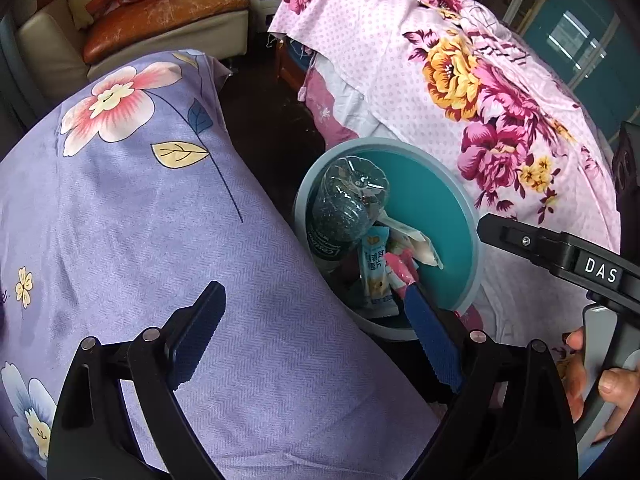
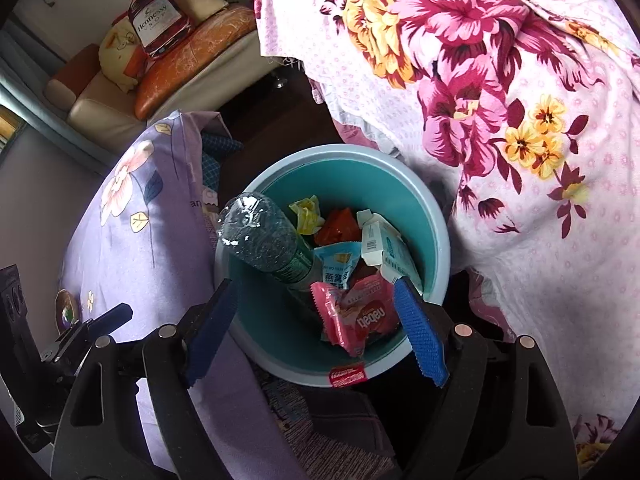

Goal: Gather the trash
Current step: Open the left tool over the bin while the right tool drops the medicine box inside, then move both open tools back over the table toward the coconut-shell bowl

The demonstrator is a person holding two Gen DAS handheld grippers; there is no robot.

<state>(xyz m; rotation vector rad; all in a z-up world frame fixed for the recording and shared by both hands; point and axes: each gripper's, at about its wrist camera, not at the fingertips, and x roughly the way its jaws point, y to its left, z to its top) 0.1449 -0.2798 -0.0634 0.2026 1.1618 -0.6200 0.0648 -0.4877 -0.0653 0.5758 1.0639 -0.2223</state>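
Observation:
A teal trash bin stands between two cloth-covered surfaces; it also shows in the left wrist view. Inside lie an upside-down plastic bottle, a pink wafer wrapper, a blue snack packet, a white carton and crumpled yellow and red wrappers. A small red wrapper hangs on the bin's near rim. My right gripper is open and empty just above the bin. My left gripper is open and empty over the purple cloth, left of the bin. The bottle leans on the rim.
A purple flowered cloth covers the surface on the left. A pink flowered sheet covers the bed on the right. A sofa with cushions stands at the back. The right gripper's handle and the hand show at the left view's right edge.

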